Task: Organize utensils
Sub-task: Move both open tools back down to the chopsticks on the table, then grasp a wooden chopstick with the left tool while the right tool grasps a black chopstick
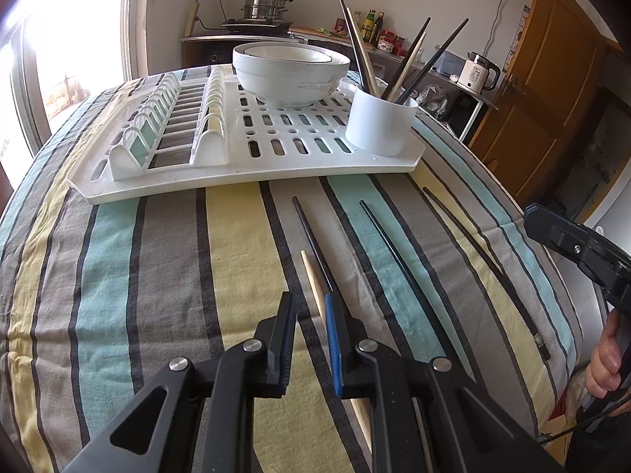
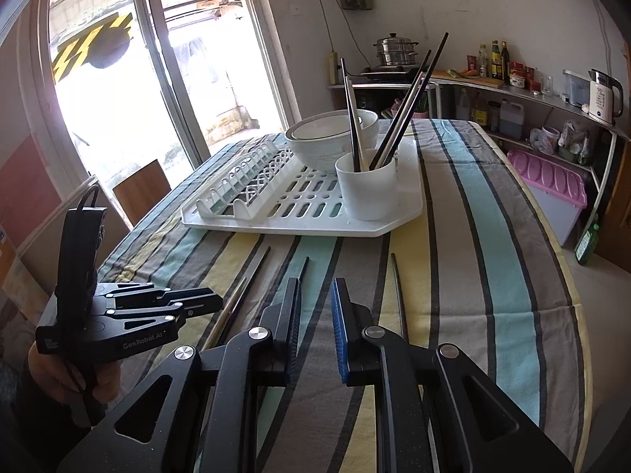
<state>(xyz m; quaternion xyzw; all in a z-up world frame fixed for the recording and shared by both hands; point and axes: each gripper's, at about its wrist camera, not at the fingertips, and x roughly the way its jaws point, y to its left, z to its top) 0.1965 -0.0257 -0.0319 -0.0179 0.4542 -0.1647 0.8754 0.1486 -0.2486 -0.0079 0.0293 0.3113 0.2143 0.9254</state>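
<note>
Several chopsticks lie loose on the striped cloth: a black one point(image 1: 311, 242), a wooden one point(image 1: 313, 282), and two more black ones point(image 1: 394, 254) point(image 1: 483, 262). My left gripper point(image 1: 308, 301) hovers low over the near ends of the wooden and first black chopstick, jaws a little apart, holding nothing. My right gripper point(image 2: 315, 287) is also narrowly open and empty, above the cloth between a black chopstick point(image 2: 301, 272) and a dark one point(image 2: 398, 291). A white cup point(image 1: 380, 124) point(image 2: 368, 189) on the drying rack point(image 1: 276, 161) point(image 2: 299, 226) holds several upright chopsticks.
Stacked white bowls point(image 1: 290, 75) point(image 2: 323, 142) sit on the rack behind the cup. The right gripper point(image 1: 572, 248) shows at the table's right edge, the left gripper point(image 2: 157, 307) at the left. A counter with a kettle point(image 2: 603, 98) and a purple-lidded bin point(image 2: 552, 181) stand beyond.
</note>
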